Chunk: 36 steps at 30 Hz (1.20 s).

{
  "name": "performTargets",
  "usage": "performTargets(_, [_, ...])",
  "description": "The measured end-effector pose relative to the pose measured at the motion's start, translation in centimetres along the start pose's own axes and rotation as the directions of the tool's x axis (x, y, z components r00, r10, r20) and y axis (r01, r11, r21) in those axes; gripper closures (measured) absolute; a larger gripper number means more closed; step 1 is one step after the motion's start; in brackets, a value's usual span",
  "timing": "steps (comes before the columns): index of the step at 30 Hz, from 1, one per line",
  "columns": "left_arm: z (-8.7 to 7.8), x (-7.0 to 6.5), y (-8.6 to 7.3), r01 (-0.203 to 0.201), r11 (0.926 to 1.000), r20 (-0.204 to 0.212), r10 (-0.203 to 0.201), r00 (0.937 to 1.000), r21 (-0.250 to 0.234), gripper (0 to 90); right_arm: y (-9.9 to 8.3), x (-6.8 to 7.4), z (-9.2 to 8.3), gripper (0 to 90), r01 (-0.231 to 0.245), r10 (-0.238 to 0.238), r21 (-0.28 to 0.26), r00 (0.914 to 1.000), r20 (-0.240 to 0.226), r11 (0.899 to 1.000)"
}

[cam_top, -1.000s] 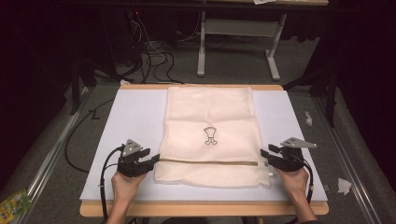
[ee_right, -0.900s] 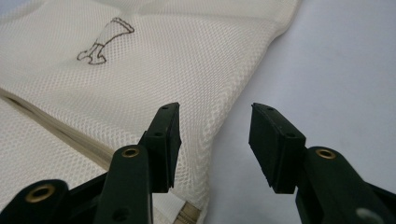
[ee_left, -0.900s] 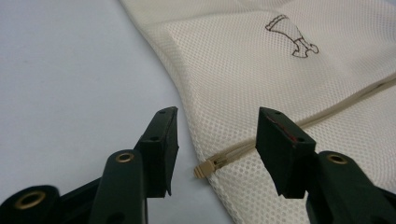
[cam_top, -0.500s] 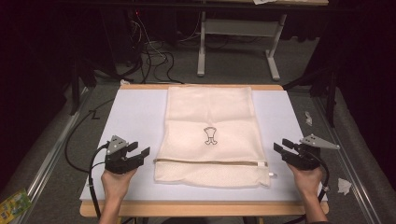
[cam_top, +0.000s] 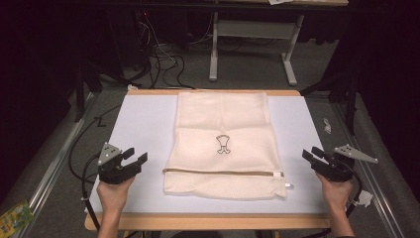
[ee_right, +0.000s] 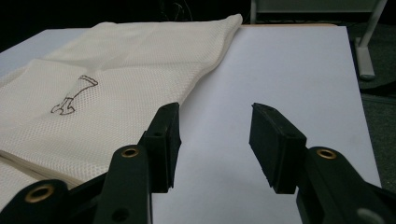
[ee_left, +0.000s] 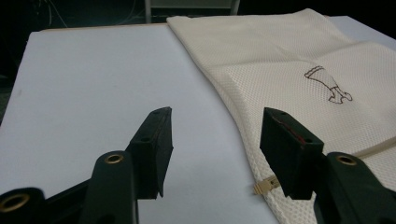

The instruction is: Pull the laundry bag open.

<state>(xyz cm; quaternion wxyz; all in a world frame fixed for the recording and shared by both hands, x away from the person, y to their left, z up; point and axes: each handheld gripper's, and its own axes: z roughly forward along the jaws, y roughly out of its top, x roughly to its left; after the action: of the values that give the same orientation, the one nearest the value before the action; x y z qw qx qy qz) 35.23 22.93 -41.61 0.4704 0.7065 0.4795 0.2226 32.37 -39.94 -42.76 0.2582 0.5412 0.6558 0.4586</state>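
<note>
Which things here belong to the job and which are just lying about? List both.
In the job:
- cream mesh laundry bag with a zip
- left gripper, open
- right gripper, open
- white table mat

Lying about:
- green packet on the floor
- black cables
- grey metal stand

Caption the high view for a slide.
Both open grippers, left and right, flank a cream mesh bag lying flat.

White table top [cam_top: 143,124], grey-legged stand [cam_top: 252,47] and cables [cam_top: 161,62] behind, green packet [cam_top: 15,218] on the floor.
</note>
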Motion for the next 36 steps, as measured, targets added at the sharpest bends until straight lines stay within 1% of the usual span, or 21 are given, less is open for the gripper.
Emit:
performTargets(2, [-0.1, 0.4, -0.1, 0.018, 0.9997, -0.008, -0.019, 0.9998, -0.016, 44.4, 0.0, -0.1, 0.0, 53.8, 0.001, -0.001, 0.0, 1.0, 0.001, 1.0])
performTargets(5, [-0.3, 0.8, -0.2, 0.026, 0.9992, -0.022, -0.027, 0.9994, -0.029, 44.5, 0.0, -0.2, 0.0, 53.6, 0.002, -0.002, -0.001, 0.9999, 0.012, 1.0])
performTargets(7, [-0.2, 1.0, -0.1, 0.034, 0.9989, -0.027, -0.035, 0.999, -0.033, 44.5, 0.0, -0.3, 0.0, 53.4, -0.009, 0.009, -0.011, 0.9997, 0.024, 1.0])
performTargets(10, [-0.2, 1.3, -0.1, 0.036, 0.9986, -0.033, -0.037, 0.9988, -0.038, 44.6, 0.0, -0.6, 0.0, 53.5, -0.021, 0.021, -0.009, 0.9991, 0.036, 1.0])
performTargets(11, [-0.2, 1.5, -0.1, 0.037, 0.9986, -0.04, -0.039, 0.9984, -0.038, 44.6, 0.0, -0.7, 0.0, 53.5, -0.022, 0.023, -0.01, 0.9989, 0.041, 1.0])
performTargets(13, [-0.2, 1.8, -0.2, 0.048, 0.998, -0.046, -0.05, 0.9977, -0.042, 44.7, -0.1, -0.9, 0.0, 53.6, -0.035, 0.036, -0.008, 0.9983, 0.047, 0.999])
performTargets(16, [-0.4, 2.2, -0.3, 0.056, 0.9971, -0.059, -0.059, 0.9965, -0.051, 44.8, -0.2, -1.3, 0.1, 53.6, -0.036, 0.037, -0.011, 0.998, 0.052, 0.999])
performTargets(20, [-0.2, 2.7, -0.5, 0.068, 0.9966, -0.069, -0.071, 0.9951, -0.047, 45.0, -0.4, -1.8, 0.2, 53.7, -0.056, 0.056, -0.003, 0.9964, 0.064, 0.998])
performTargets(25, [0.5, 3.2, -0.9, 0.08, 0.9959, -0.085, -0.084, 0.9929, -0.04, 45.2, -0.7, -2.2, 0.4, 53.8, -0.067, 0.066, 0.008, 0.9945, 0.081, 0.998])
performTargets(29, [0.6, 3.5, -1.1, 0.091, 0.9946, -0.101, -0.096, 0.9903, -0.049, 45.3, -0.7, -2.4, 0.8, 53.9, -0.075, 0.074, 0.007, 0.9933, 0.089, 0.997])
performTargets(31, [0.7, 3.7, -1.2, 0.1, 0.9937, -0.101, -0.105, 0.9893, -0.051, 45.4, -0.7, -2.5, 1.0, 54.0, -0.074, 0.073, 0.011, 0.993, 0.093, 0.997])
performTargets(32, [0.8, 3.7, -1.3, 0.099, 0.9939, -0.103, -0.103, 0.9892, -0.05, 45.4, -0.7, -2.5, 1.1, 54.0, -0.079, 0.077, 0.016, 0.9924, 0.096, 0.997])
performTargets(36, [1.5, 3.9, -1.6, 0.095, 0.9951, -0.108, -0.097, 0.9893, -0.03, 45.4, -0.8, -2.6, 1.4, 54.0, -0.071, 0.069, 0.022, 0.9929, 0.097, 0.997])
